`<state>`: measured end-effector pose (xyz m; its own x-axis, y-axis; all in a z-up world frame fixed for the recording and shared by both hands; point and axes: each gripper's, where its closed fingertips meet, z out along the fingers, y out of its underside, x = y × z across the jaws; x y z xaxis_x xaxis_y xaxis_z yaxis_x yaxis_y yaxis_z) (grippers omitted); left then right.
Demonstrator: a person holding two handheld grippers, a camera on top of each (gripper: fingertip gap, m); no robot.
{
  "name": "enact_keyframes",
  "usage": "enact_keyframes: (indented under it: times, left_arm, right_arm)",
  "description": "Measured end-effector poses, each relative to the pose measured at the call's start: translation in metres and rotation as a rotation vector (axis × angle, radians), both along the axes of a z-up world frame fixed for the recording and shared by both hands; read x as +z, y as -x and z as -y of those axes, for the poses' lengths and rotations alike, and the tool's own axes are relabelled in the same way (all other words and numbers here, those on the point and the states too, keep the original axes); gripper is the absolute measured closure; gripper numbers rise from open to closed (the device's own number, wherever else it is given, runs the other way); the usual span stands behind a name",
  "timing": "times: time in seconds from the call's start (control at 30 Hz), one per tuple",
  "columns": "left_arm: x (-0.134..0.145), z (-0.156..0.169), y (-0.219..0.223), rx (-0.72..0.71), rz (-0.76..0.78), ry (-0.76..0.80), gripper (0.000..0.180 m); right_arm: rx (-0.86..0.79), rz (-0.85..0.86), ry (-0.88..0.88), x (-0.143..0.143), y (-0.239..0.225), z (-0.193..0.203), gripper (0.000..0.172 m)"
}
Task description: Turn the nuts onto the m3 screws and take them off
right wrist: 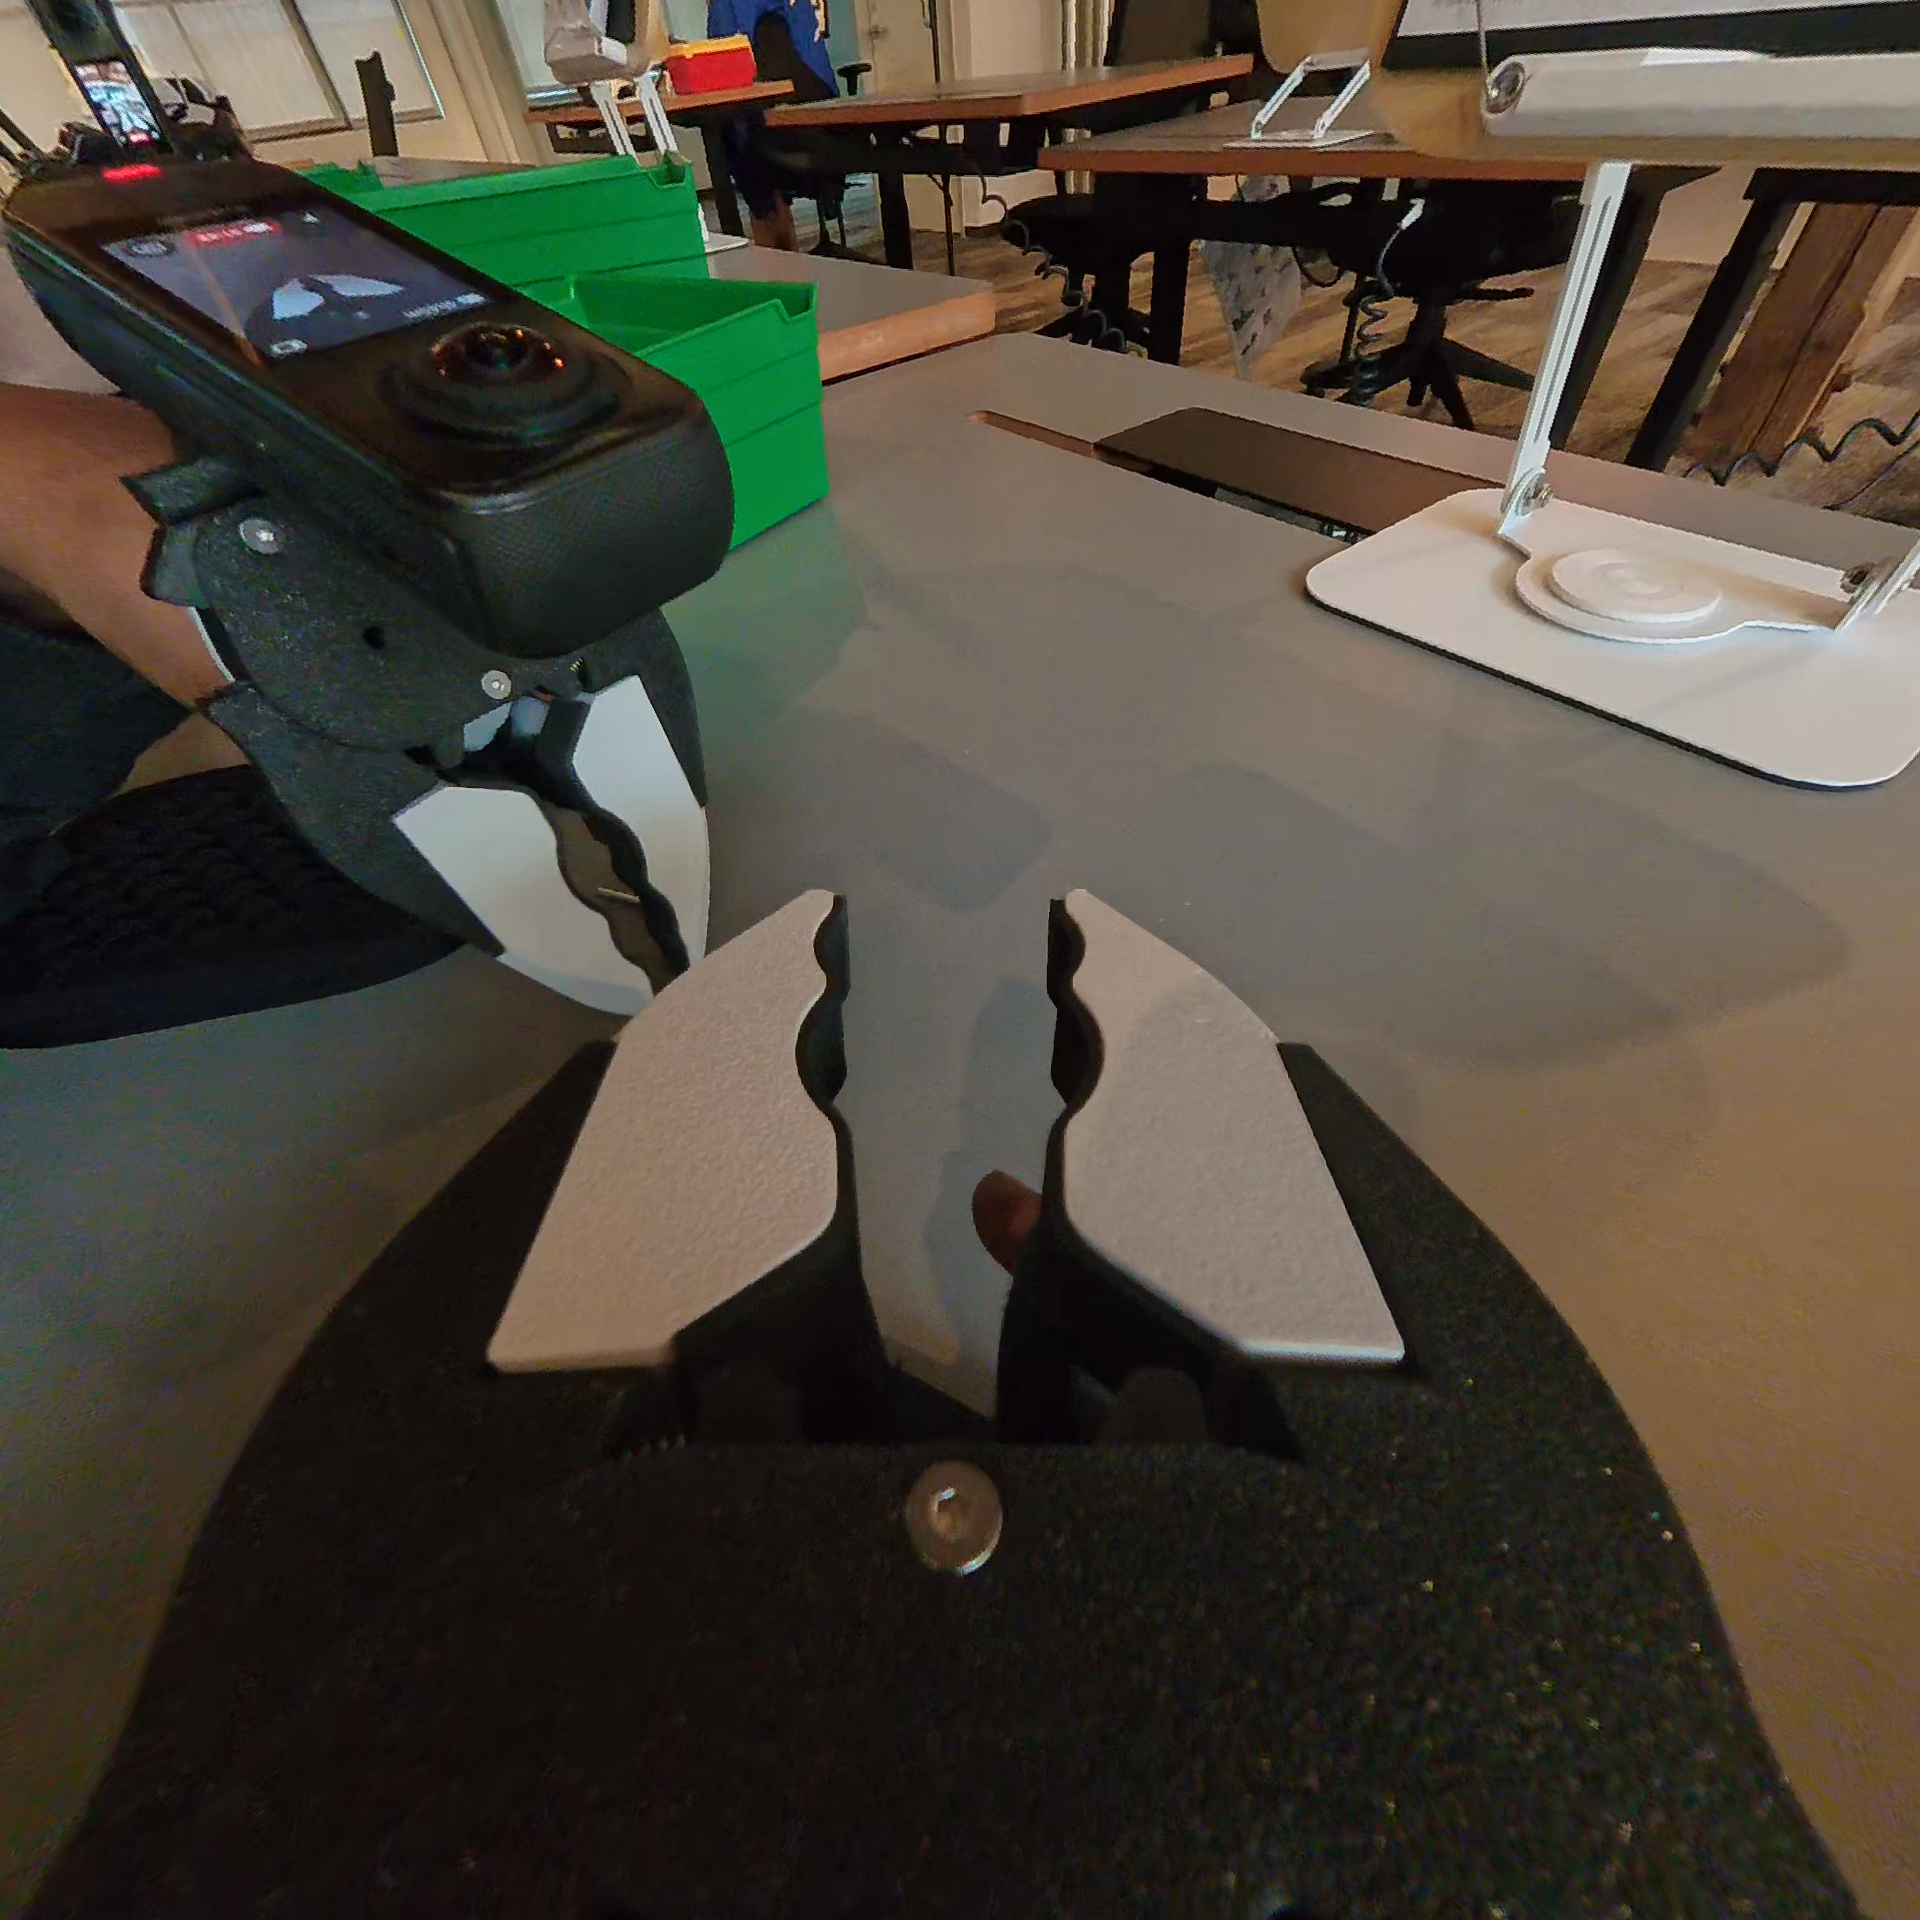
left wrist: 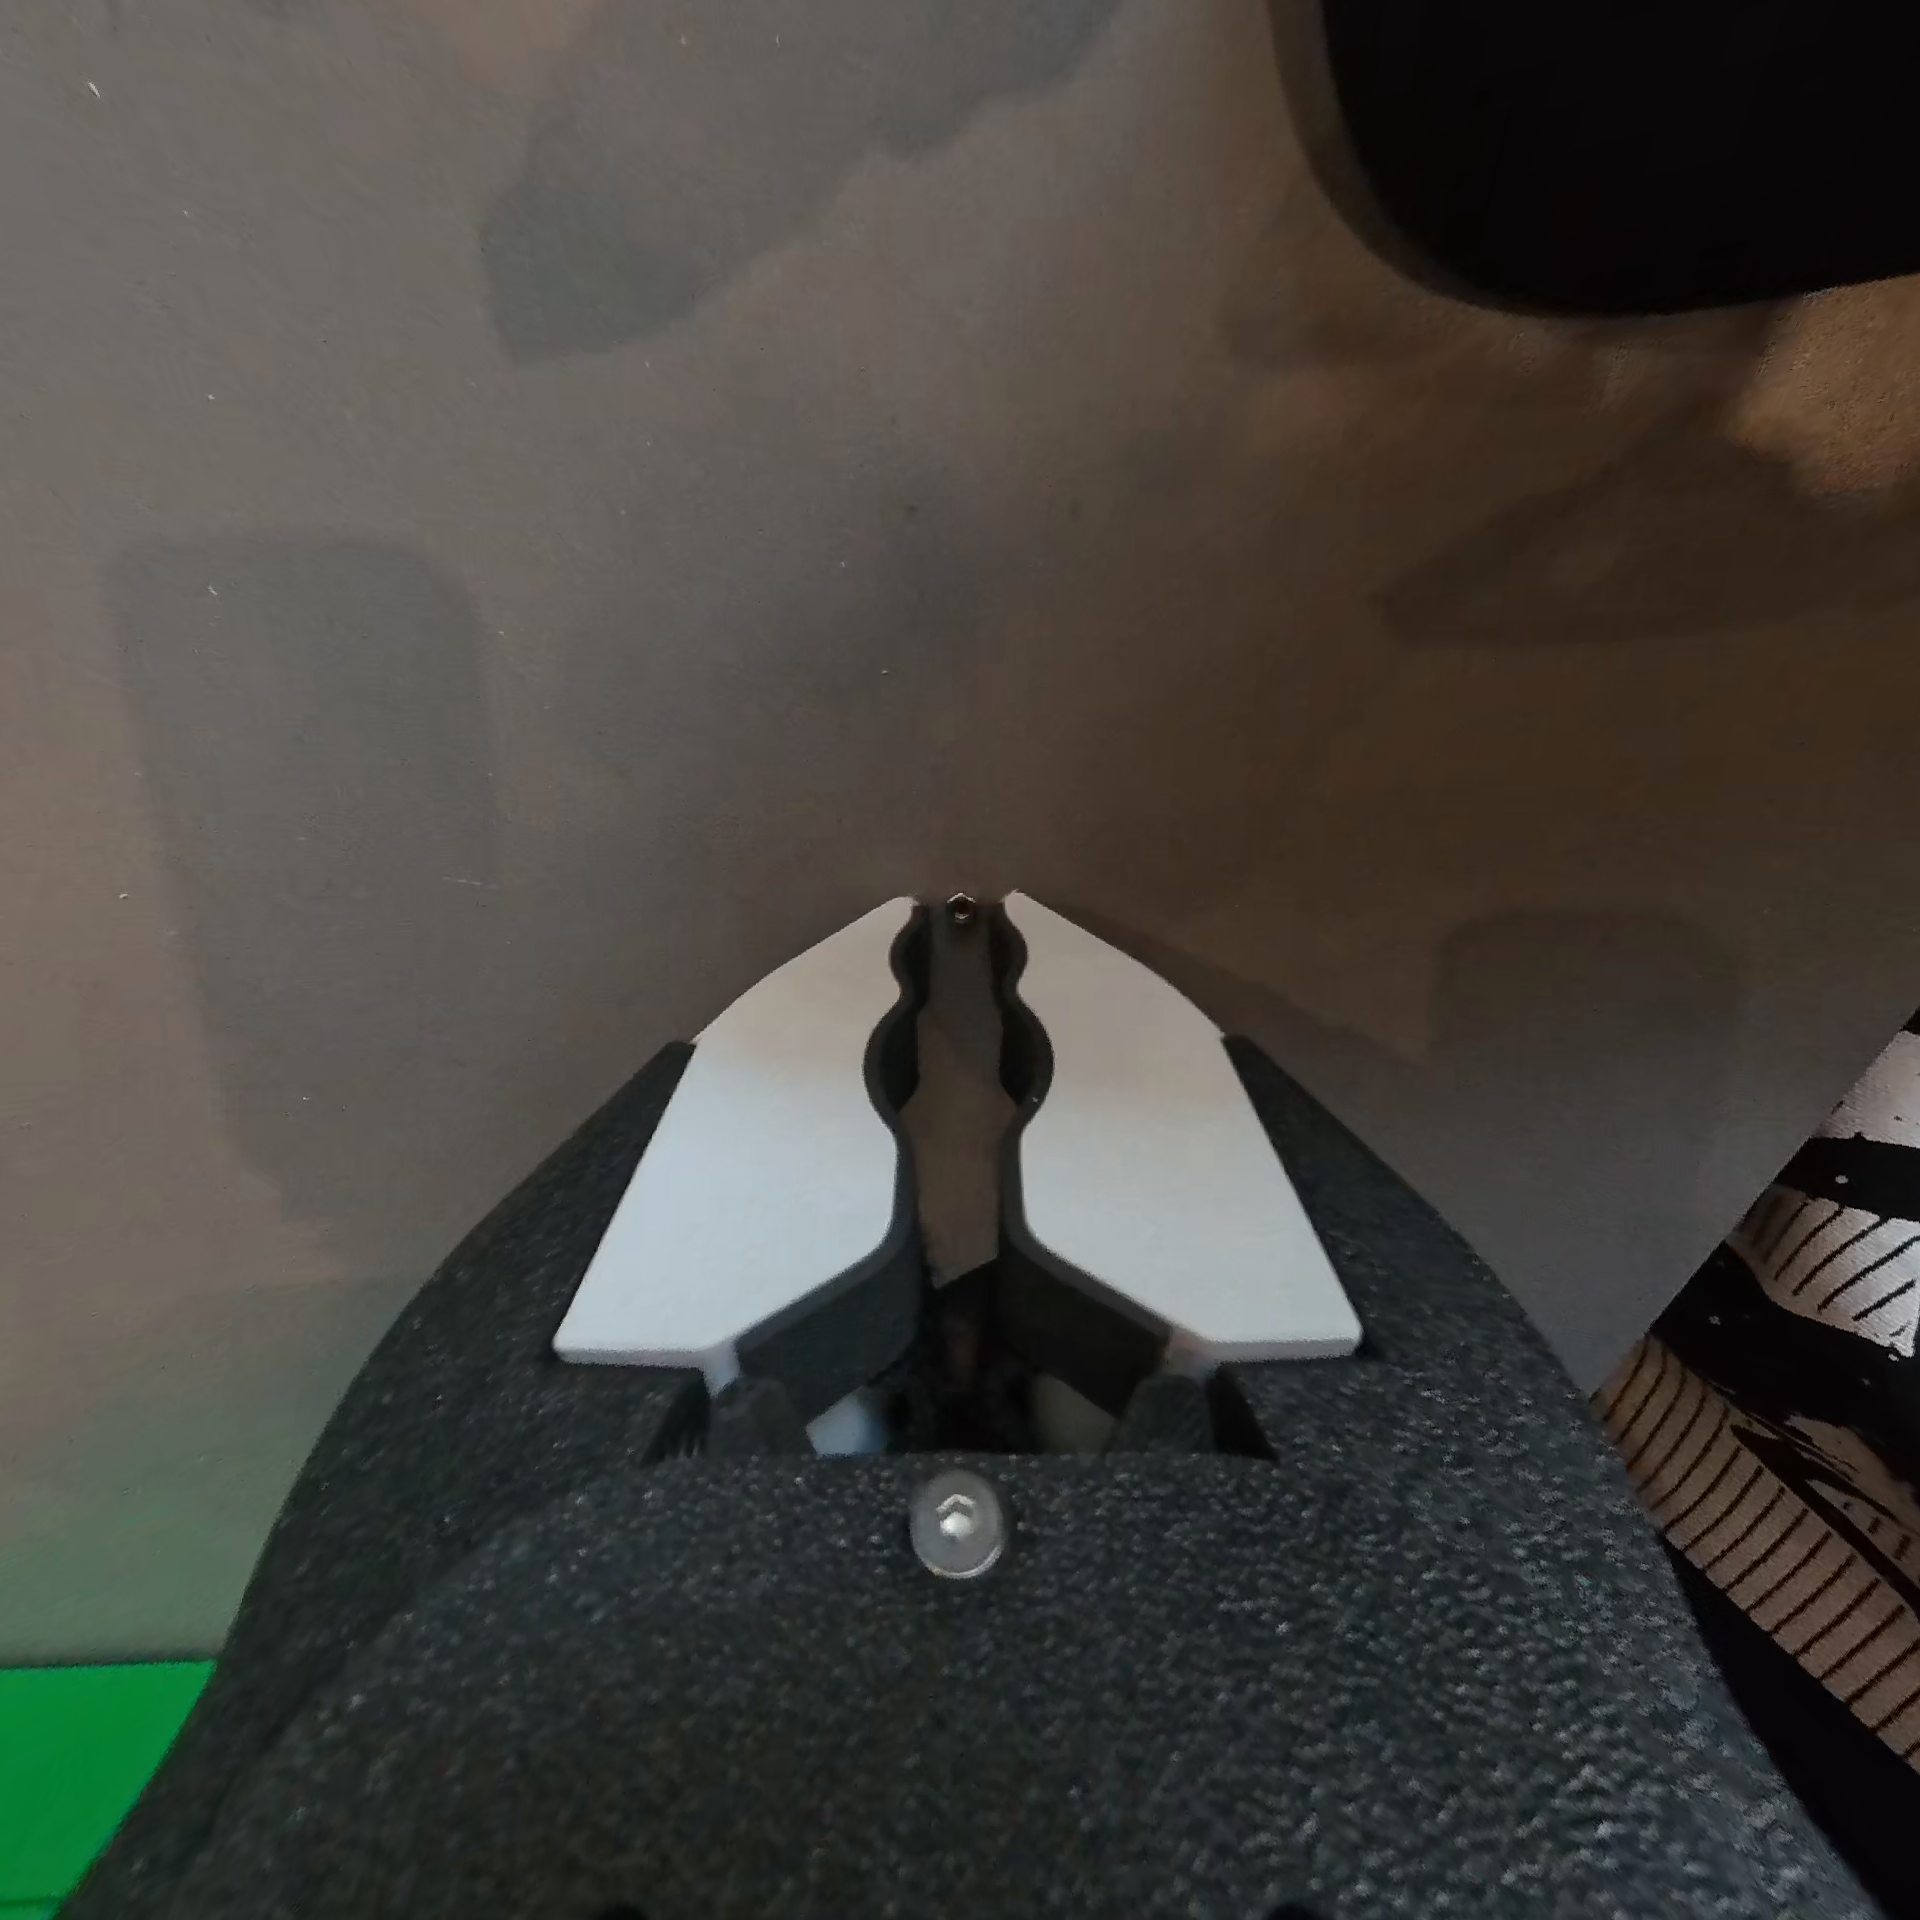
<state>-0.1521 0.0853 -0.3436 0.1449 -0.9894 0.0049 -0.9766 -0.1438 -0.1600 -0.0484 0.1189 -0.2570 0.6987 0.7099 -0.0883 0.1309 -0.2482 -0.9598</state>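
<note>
In the left wrist view my left gripper (left wrist: 961, 902) points down at the grey table (left wrist: 623, 623). A small silver nut (left wrist: 959, 910) lies on the table between its fingertips, with a gap on each side, so the pads do not press on it. The right wrist view shows the left gripper's white fingers (right wrist: 520, 862) at the left, their tips hidden behind my right gripper. A thin metal pin (right wrist: 620, 894) shows in the slit between them; I cannot tell what it rests on. My right gripper (right wrist: 945, 904) is open and empty above the table (right wrist: 1247, 883).
Green bins (right wrist: 717, 343) stand at the back left. A white stand base (right wrist: 1662, 644) sits at the right, behind it a dark slot (right wrist: 1247, 457) in the tabletop. A black round object (left wrist: 1610, 125) and a patterned cloth (left wrist: 1818, 1299) border the left view. The tips of one gripper are about 15 cm away from the tips of the other.
</note>
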Motion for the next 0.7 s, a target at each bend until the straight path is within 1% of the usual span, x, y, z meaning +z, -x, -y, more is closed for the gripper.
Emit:
enact_keyframes:
  times: [0.2,0.43,0.53,0.7]
  left_arm:
    - [0.004,0.003,-0.001,0.002,0.023,0.018,0.161]
    - [0.02,-0.001,-0.005,0.024,0.127,0.011,0.152]
    - [0.033,-0.008,-0.011,0.042,0.24,-0.021,0.148]
    - [0.068,-0.023,-0.024,0.092,0.545,-0.088,0.148]
  right_arm:
    - [0.0,0.0,0.002,-0.001,0.0,0.0,0.136]
    - [0.0,0.005,0.006,-0.002,0.0,0.0,0.136]
    - [0.001,0.008,0.007,-0.003,0.0,0.0,0.136]
    - [0.002,0.014,0.011,-0.004,0.001,-0.001,0.136]
